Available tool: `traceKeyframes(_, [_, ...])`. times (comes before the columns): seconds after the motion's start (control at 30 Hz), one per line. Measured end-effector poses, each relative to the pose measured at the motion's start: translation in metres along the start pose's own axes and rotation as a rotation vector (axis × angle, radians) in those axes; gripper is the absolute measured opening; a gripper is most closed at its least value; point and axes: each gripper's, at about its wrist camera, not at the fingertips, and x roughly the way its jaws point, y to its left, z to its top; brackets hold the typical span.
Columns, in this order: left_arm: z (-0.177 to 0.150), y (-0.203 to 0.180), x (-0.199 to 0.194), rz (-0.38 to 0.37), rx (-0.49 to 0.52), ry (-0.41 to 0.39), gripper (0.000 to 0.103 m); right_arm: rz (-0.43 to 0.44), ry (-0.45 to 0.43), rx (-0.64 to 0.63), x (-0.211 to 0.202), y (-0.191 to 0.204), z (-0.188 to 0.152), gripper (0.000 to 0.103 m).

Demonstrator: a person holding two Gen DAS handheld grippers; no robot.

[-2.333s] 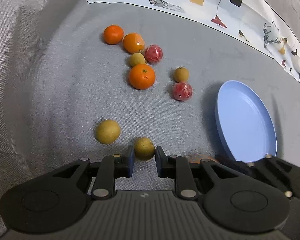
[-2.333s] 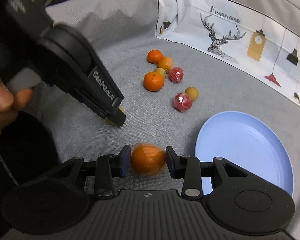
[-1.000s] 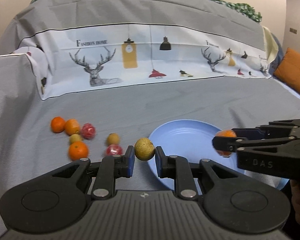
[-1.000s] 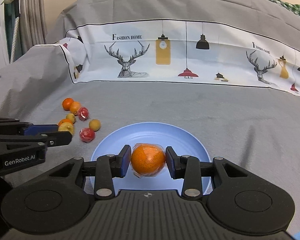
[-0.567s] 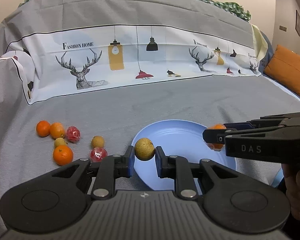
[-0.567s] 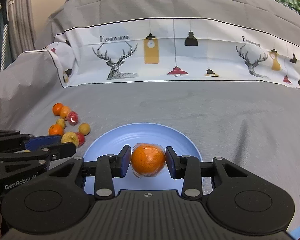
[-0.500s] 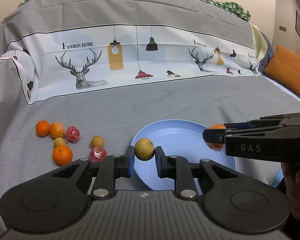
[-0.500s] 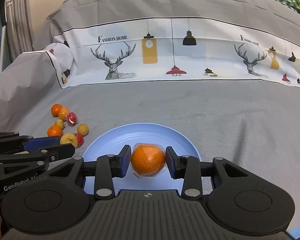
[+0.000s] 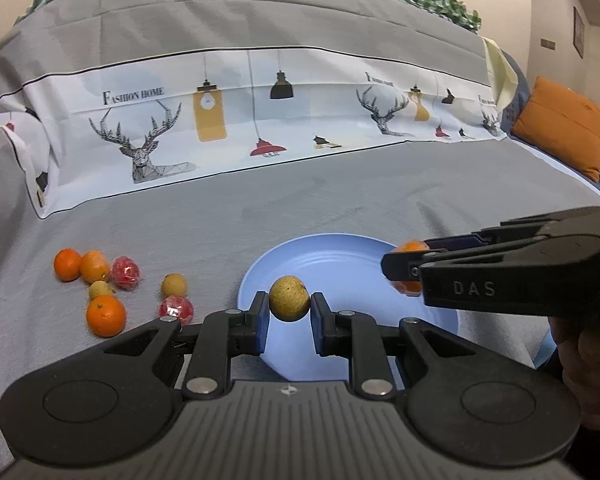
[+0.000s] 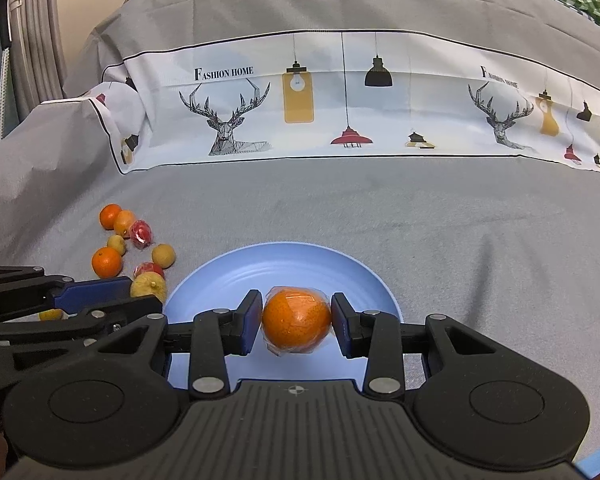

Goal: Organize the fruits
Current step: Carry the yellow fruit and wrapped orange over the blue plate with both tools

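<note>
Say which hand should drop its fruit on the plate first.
Right, probably. The right gripper holds its orange above the plate's middle; the left gripper's yellow fruit hangs near the rim.

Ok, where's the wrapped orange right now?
The wrapped orange is clamped in the right tool, held over the near part of the blue plate; the left view shows it above the plate's right rim.

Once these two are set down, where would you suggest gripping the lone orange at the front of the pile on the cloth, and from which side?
Take the front orange across its widest middle, coming down from above and the near side. It is round, so any diameter works, but the yellow-brown fruit sits close behind it, while its left and right flanks are clear for the fingers.
</note>
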Motion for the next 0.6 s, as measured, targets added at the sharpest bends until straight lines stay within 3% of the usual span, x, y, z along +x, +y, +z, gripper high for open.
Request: traceKeyframes(0.6, [-0.0007, 0.0003, 0.0018, -0.013, 0.003, -0.004, 0.024, -0.006, 0.0, -0.001, 0.0014, 0.0016, -0.001, 0.04])
